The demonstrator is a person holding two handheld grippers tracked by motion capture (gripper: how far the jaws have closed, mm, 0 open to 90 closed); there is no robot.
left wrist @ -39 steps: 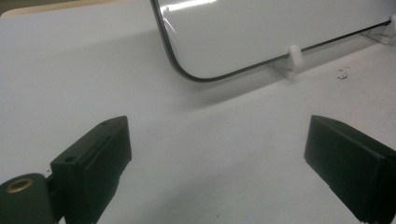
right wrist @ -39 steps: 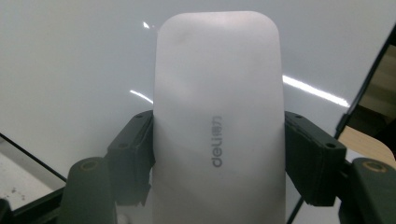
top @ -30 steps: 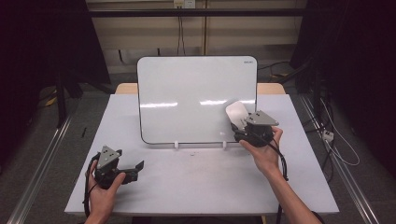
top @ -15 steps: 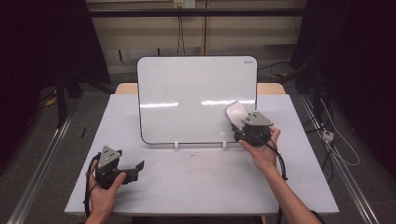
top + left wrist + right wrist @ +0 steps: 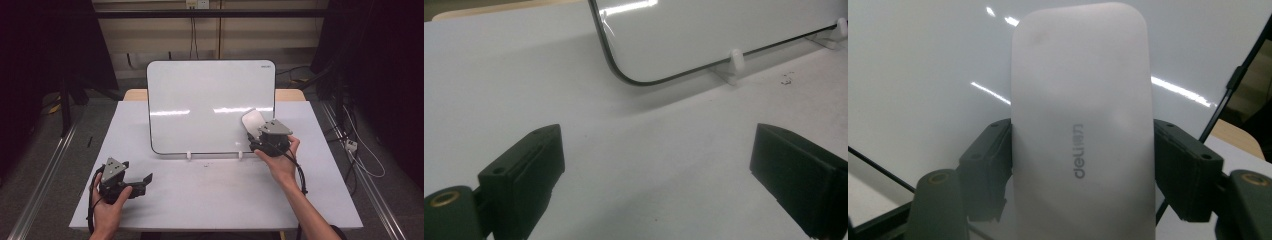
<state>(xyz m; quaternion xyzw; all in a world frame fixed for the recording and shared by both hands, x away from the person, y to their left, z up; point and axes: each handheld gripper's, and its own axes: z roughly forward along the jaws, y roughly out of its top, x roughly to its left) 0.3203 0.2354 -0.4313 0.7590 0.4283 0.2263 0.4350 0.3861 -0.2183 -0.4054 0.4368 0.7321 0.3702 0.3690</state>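
At about four o'clock on the white rectangular table point(image 5: 210, 200), your right gripper point(image 5: 260, 131) holds a white, rounded oblong plastic eraser point(image 5: 252, 121) against the lower right part of the white, dark-edged, round-cornered whiteboard point(image 5: 200, 100). Its jaws have just been opening a little, yet in the right gripper view point(image 5: 1080, 165) the eraser point(image 5: 1080, 115) sits between them with both black pads against its sides, so the grasp reads as loosened but not let go. Grey lettering on the eraser's back reads "deli", with small characters after it too blurred to read. A small dark mark at the whiteboard's one o'clock corner is illegible. At eight o'clock your left gripper point(image 5: 142, 181) rests low over the table, jaws wide apart and nothing between them point(image 5: 656, 165). The whiteboard point(image 5: 724, 35) stands on small white clips point(image 5: 735, 60); its upper part is cut off in the left gripper view.
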